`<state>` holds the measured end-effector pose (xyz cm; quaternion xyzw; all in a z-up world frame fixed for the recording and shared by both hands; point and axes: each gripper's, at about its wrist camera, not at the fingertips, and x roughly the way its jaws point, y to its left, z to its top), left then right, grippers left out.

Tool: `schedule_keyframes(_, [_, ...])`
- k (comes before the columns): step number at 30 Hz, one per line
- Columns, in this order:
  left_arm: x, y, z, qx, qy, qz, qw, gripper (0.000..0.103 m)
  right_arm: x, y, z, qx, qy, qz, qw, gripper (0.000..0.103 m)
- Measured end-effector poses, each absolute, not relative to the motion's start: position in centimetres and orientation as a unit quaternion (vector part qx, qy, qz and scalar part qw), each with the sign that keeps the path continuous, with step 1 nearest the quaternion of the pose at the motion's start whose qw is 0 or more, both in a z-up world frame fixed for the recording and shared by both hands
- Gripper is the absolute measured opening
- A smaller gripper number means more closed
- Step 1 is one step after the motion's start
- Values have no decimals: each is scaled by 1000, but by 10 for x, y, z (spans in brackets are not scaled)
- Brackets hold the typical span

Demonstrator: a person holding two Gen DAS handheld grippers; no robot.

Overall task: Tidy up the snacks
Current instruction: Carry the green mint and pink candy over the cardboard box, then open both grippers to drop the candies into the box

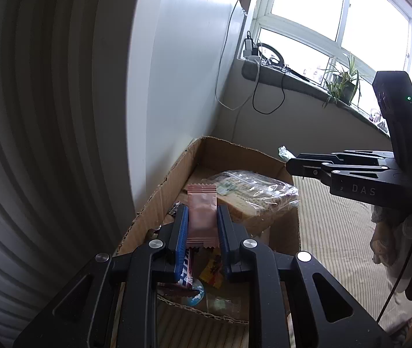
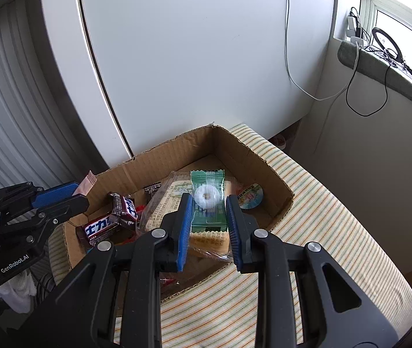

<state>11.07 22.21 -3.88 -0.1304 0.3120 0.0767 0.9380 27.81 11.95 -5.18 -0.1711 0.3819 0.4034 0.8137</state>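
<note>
Left gripper (image 1: 202, 229) clamps pink packet (image 1: 201, 217), right gripper (image 2: 209, 220) clamps green candy (image 2: 207, 200); both above box (image 2: 177, 152).

The cardboard box (image 2: 252, 150) is open on top, so a gripper can enter from above. Its floor is crowded: a clear bag of crackers (image 1: 252, 191) fills the middle, chocolate bars (image 2: 104, 226) lie at the left end, a round lidded cup (image 2: 251, 195) in the right corner. The white wall (image 2: 191, 58) stands just behind the box; the striped cloth (image 2: 322, 217) to its right lies bare
</note>
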Motion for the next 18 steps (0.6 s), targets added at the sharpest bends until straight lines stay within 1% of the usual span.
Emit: schedule_keyframes(18, [125, 216, -46, -130, 329, 71, 933, 19, 265, 130, -59, -188, 382, 417, 803, 25])
